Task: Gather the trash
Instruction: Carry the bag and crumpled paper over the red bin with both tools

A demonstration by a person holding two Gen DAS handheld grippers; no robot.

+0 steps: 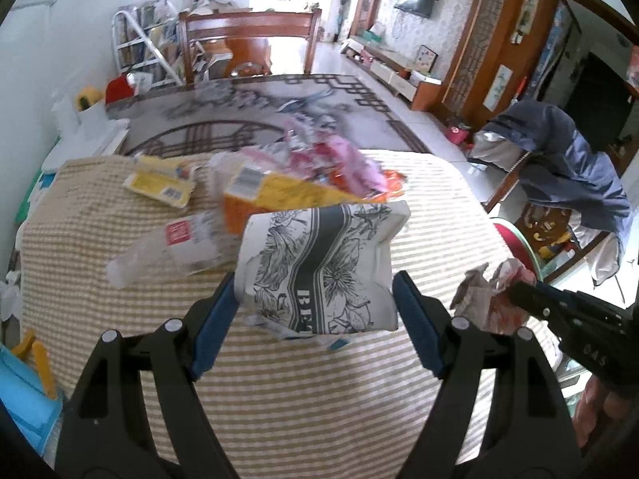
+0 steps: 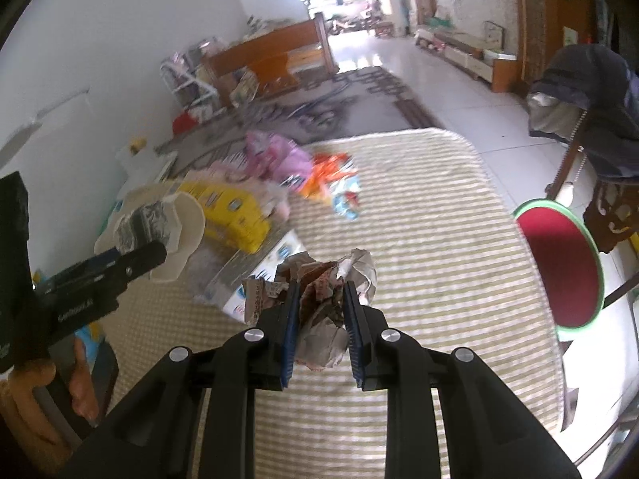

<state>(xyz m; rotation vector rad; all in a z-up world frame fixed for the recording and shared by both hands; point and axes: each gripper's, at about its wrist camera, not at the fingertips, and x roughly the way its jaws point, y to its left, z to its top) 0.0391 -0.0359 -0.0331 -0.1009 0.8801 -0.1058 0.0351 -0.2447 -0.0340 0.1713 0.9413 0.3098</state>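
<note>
left gripper (image 1: 315,291) jaws wide, clamped on a paper cup (image 1: 319,267) w/ black flower print, pads on both sides of it, cup lifted off the table (image 1: 279,399). right gripper (image 2: 319,299) nearly closed, squeezing a crumpled paper wad (image 2: 323,303), also off the surface. from left cam the wad shows at right edge, just beside the cup, not touching.

rest of trash still on the striped tablecloth at far end: clear plastic bottle (image 1: 171,247) on its side, yellow box (image 1: 279,195), yellow wrapper (image 1: 163,183) left of it, pink bag (image 1: 335,159) behind, orange wrappers (image 2: 331,171). pile is blurred, so can't tell exactly what overlaps what.

red stool (image 2: 559,263) just beside table at right. blue jacket (image 1: 567,159) draped on a chair beyond it.
</note>
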